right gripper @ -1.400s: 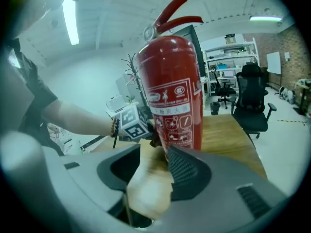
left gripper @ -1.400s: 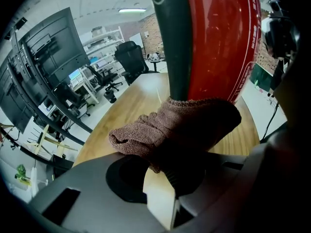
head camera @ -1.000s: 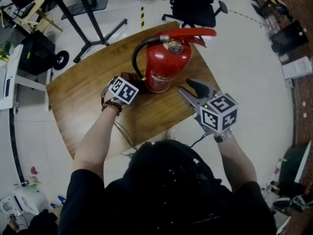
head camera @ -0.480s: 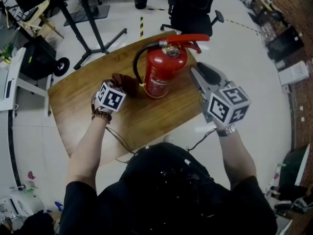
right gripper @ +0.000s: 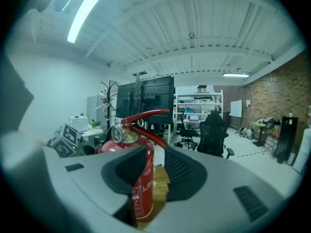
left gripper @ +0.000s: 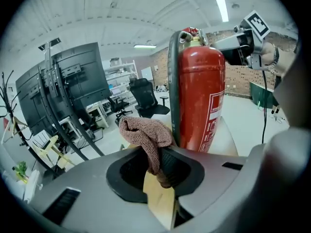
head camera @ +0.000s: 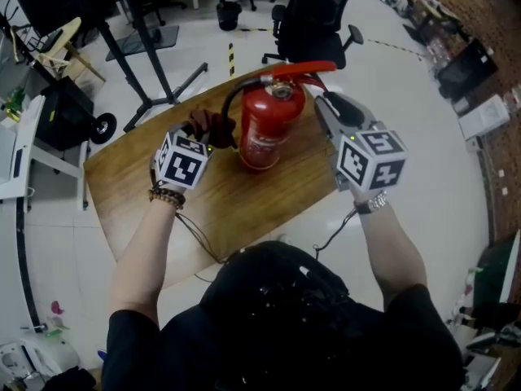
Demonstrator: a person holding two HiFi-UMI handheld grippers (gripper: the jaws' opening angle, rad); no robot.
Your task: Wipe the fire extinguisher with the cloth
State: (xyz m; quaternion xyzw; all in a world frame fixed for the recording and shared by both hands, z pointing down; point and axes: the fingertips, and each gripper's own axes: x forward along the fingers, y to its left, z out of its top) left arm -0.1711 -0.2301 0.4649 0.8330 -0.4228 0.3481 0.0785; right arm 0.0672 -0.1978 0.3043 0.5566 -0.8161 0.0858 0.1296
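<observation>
The red fire extinguisher (head camera: 264, 125) stands upright near the wooden worktop's (head camera: 236, 194) 12 o'clock edge. At its 9 o'clock, the left claw (left gripper: 163, 174) is clamped on a bunched brown cloth (left gripper: 146, 132), just beside the cylinder. At its 3 o'clock, the right claw (right gripper: 154, 173) has just been closing. It stands half apart, gripping nothing.

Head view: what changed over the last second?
Both grippers rose. The left gripper lifted the cloth from beside the fire extinguisher base to its upper side. The right gripper moved up beside its top; its tongs have just been closing, nothing between them. Unchanged: fire extinguisher upright on the table, left tongs shut on the cloth.
</observation>
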